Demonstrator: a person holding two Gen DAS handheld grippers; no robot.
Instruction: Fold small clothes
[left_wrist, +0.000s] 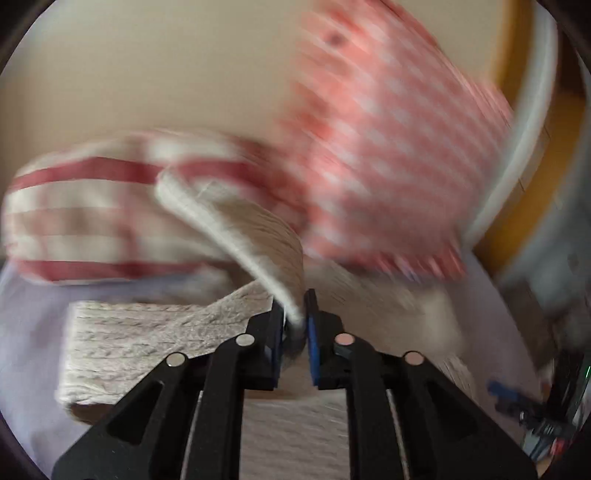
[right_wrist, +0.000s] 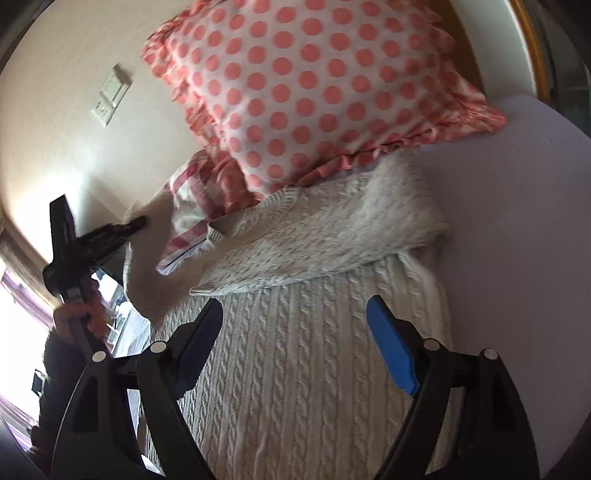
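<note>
A cream cable-knit sweater (right_wrist: 295, 369) lies on a pale lilac bed sheet (right_wrist: 517, 221), one sleeve folded across its chest. My left gripper (left_wrist: 295, 321) is shut on an edge of the sweater (left_wrist: 236, 229) and holds it lifted; the view is blurred by motion. In the right wrist view the left gripper (right_wrist: 138, 221) is at the left, holding the other sleeve raised. My right gripper (right_wrist: 295, 317) is open and empty just above the sweater's body.
A pink polka-dot pillow (right_wrist: 314, 92) leans on the wall at the sweater's neck; it also shows in the left wrist view (left_wrist: 388, 147). A red-and-white striped pillow (left_wrist: 85, 221) lies beside it. A wall switch plate (right_wrist: 110, 96) is on the cream wall.
</note>
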